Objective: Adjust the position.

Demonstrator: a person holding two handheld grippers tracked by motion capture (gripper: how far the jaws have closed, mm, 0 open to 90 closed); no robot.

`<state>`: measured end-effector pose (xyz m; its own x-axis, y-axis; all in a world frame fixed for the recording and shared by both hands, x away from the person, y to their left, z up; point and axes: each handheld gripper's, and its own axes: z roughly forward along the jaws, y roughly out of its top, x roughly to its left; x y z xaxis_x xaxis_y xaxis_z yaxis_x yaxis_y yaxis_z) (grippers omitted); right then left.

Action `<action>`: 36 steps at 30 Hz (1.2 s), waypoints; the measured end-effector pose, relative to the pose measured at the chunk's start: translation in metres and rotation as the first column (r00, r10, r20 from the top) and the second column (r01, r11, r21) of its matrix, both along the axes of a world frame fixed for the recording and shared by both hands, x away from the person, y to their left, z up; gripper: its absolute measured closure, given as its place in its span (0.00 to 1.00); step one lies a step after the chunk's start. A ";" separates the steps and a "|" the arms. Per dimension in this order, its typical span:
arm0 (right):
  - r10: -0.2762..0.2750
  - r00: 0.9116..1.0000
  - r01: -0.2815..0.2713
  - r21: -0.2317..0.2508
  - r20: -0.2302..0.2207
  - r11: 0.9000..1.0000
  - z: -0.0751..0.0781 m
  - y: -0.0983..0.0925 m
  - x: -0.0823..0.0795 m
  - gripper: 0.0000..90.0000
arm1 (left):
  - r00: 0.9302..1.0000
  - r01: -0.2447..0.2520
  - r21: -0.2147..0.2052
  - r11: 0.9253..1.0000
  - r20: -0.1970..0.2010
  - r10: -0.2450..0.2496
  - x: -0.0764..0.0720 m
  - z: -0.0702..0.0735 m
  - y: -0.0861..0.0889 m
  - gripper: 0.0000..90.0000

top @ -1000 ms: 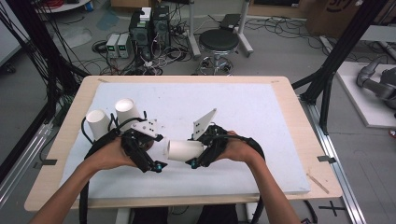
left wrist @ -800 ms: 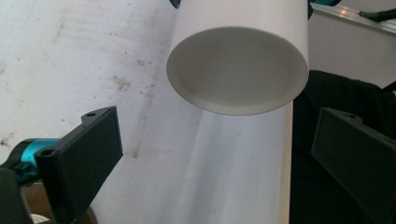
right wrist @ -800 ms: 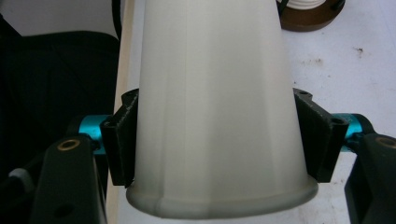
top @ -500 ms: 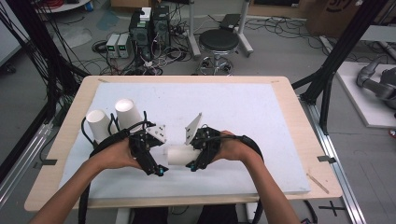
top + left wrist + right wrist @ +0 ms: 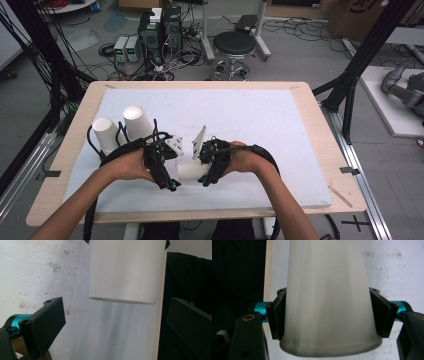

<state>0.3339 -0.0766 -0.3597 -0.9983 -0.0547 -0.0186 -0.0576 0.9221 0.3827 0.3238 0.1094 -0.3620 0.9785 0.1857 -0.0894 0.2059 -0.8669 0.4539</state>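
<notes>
A white paper cup (image 5: 191, 170) lies level between my two grippers, just above the white mat near the table's front. My right gripper (image 5: 208, 171) is shut on it; in the right gripper view both black pads (image 5: 276, 316) press the cup (image 5: 328, 297) just above its rolled rim. My left gripper (image 5: 169, 172) is at the cup's other end. In the left gripper view its jaws (image 5: 116, 305) stand wide open, and the cup's (image 5: 126, 270) closed end hangs ahead of them, untouched.
Two more white paper cups (image 5: 106, 133) (image 5: 138, 121) stand upside down at the mat's left, behind my left hand. The white mat (image 5: 265, 125) covers most of the wooden table (image 5: 310, 100). Black cables trail from both grippers.
Both hands and the cup have drifted a little toward the table's near edge. The right grip on the cup is unchanged.
</notes>
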 end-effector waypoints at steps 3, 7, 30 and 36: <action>0.008 1.000 -0.008 -0.008 0.002 1.000 0.001 0.001 0.000 0.31 | 1.000 0.004 0.007 1.000 -0.001 -0.004 0.000 -0.001 -0.002 0.02; 0.006 1.000 -0.006 -0.010 0.006 1.000 0.003 0.003 0.000 0.31 | 1.000 0.005 0.007 1.000 -0.001 -0.005 0.001 -0.002 -0.004 0.02; 0.027 1.000 -0.027 -0.025 0.000 0.999 0.000 0.009 -0.001 0.31 | 0.997 0.062 0.002 0.998 -0.052 -0.061 0.002 -0.004 -0.010 0.14; 0.031 1.000 -0.031 -0.025 -0.001 0.999 0.000 0.009 -0.002 0.31 | 0.996 0.074 0.003 0.997 -0.057 -0.074 0.003 -0.005 -0.011 0.17</action>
